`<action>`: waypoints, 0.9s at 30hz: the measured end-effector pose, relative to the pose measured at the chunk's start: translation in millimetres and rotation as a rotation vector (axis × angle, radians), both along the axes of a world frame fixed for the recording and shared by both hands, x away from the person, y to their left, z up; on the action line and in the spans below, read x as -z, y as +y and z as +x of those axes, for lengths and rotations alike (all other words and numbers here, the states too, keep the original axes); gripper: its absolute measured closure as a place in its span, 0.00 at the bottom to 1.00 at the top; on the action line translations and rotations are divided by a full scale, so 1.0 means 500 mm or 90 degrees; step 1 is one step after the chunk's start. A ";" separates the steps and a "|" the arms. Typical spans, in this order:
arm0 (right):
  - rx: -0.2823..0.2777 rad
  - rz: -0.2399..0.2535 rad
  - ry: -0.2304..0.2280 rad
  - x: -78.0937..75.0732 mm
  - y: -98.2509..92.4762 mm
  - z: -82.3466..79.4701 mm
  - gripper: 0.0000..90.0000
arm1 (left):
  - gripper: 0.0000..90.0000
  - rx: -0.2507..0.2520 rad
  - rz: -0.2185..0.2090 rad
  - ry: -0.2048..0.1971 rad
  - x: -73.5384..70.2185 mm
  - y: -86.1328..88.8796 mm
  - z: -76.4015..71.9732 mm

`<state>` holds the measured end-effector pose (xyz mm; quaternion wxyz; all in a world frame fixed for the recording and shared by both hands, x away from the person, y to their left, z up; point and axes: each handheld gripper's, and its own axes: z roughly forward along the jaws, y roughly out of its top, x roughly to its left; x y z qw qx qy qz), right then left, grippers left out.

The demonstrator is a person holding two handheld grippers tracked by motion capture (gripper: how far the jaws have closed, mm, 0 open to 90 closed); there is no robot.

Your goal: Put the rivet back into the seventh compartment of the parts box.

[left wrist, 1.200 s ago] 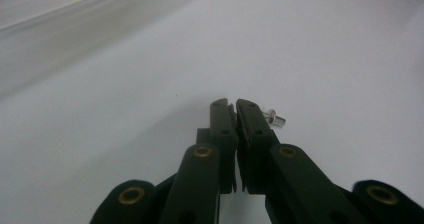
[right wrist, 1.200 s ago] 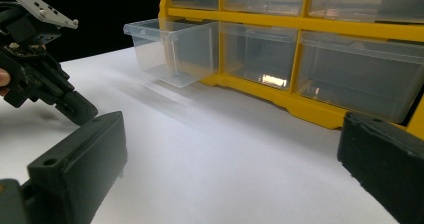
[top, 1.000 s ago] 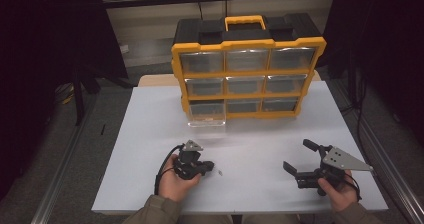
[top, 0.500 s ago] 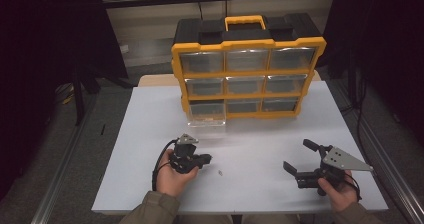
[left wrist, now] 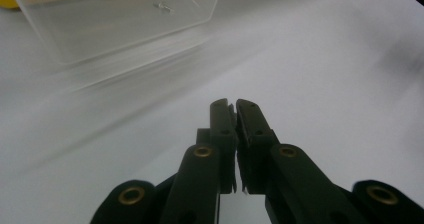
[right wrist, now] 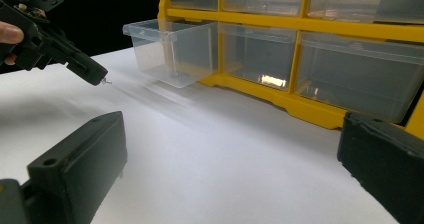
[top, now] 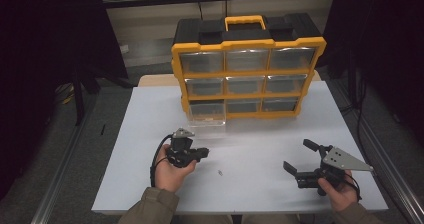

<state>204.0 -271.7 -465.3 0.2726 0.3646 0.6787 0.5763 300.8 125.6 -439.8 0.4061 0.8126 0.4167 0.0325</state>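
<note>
My high view dim, dark surround; white tabletop (top: 260,149) evenly lit; clear plastic drawer (left wrist: 115,19) smeared by blur; my gripper views soft.

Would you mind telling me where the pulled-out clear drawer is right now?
In the high view, the clear drawer sticks out of the bottom-left slot of the yellow organizer onto the white table, just beyond the left gripper.
</note>
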 end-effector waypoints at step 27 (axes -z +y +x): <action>-0.003 -0.003 0.002 0.000 -0.001 0.000 0.00 | 0.96 -0.032 -0.008 -0.009 -0.048 -0.007 0.023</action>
